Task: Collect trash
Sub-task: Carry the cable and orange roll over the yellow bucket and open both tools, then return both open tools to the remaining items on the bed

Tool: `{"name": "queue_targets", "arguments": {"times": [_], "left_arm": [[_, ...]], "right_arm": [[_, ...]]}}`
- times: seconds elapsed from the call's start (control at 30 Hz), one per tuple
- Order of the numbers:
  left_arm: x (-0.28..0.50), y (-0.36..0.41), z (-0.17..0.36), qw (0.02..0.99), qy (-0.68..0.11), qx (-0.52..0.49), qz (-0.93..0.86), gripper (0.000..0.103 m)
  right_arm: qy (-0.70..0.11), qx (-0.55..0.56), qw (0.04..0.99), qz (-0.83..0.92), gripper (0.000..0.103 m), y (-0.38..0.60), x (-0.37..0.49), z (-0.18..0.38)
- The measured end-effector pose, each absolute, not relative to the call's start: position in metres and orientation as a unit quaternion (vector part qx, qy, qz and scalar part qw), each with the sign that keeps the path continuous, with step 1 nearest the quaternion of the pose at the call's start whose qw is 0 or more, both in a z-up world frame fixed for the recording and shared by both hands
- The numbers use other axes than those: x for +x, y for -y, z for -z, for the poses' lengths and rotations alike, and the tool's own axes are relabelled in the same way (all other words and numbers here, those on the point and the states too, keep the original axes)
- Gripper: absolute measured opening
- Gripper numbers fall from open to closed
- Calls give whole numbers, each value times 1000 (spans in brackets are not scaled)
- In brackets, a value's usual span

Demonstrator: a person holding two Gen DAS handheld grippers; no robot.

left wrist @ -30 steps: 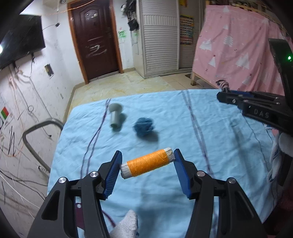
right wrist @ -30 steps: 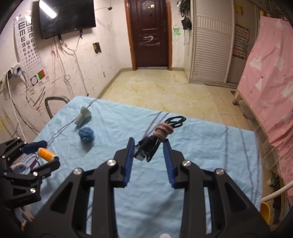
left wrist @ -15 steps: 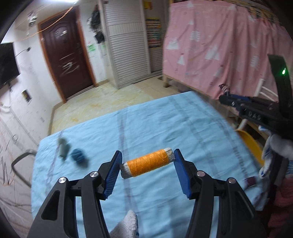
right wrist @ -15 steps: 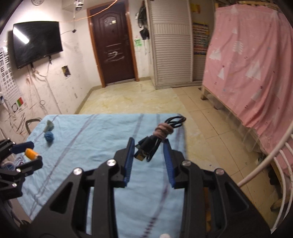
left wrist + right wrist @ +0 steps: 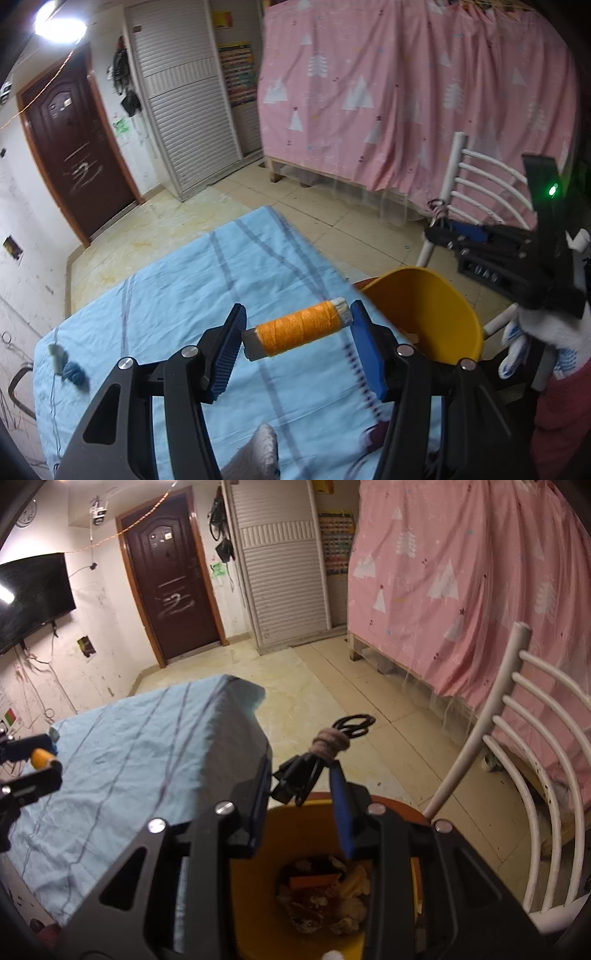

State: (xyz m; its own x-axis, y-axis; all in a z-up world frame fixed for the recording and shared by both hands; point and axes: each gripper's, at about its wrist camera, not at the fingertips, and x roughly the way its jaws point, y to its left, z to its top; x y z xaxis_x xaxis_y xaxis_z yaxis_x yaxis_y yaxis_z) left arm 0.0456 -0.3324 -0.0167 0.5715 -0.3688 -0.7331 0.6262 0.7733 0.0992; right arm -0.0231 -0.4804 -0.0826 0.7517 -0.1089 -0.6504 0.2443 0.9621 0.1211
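both tools (image 5: 297, 332) now past table edge (image 5: 236, 716)

We see an orange spool of thread (image 5: 299, 328) with whitish ends between the blue ribbed pads (image 5: 365, 350) of the black left gripper (image 5: 295, 350), and a black coiled cable (image 5: 314, 764) wrapped in a pinkish-brown band between the blue pads of the black right gripper (image 5: 299, 805). The table wears a light blue cloth (image 5: 192, 280) with darker blue-purple stripes, and near its left edge lie a blue ball of yarn (image 5: 74, 373) and a pale grey-green piece (image 5: 56, 356). Beside the table's right edge we see a yellow-orange bin (image 5: 436, 314), a white chair (image 5: 517, 746), a pink curtain (image 5: 406, 92) printed with white trees, a dark brown door (image 5: 170, 587), and a white glove (image 5: 535, 347) with blue dots.
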Motion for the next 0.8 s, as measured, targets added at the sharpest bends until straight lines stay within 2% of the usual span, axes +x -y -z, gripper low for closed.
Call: {"name": "queue_targets", "arguments": {"times": [0.3, 0.37, 0.43, 0.5, 0.57, 0.63, 0.8], "left_arm": [[40, 394, 25, 849, -379, 188, 318, 49], [40, 404, 30, 843, -385, 191, 325, 49], [41, 414, 36, 836, -393, 193, 331, 49], [41, 425, 43, 827, -402, 196, 340, 50], [41, 432, 49, 818, -412, 196, 350, 56], [42, 437, 55, 813, -418, 196, 355, 67], [37, 442, 59, 810, -419, 198, 359, 71]], "right_arm": [[-380, 105, 915, 85, 31, 495, -38, 126], [-390, 108, 911, 81, 36, 497, -41, 135], [-393, 113, 909, 83, 57, 501, -44, 139], [-392, 117, 908, 87, 59, 504, -48, 142], [-391, 125, 907, 91, 59, 509, -52, 143], [-388, 131, 907, 96, 59, 514, -56, 143], [-384, 139, 907, 101, 59, 519, -59, 142]]}}
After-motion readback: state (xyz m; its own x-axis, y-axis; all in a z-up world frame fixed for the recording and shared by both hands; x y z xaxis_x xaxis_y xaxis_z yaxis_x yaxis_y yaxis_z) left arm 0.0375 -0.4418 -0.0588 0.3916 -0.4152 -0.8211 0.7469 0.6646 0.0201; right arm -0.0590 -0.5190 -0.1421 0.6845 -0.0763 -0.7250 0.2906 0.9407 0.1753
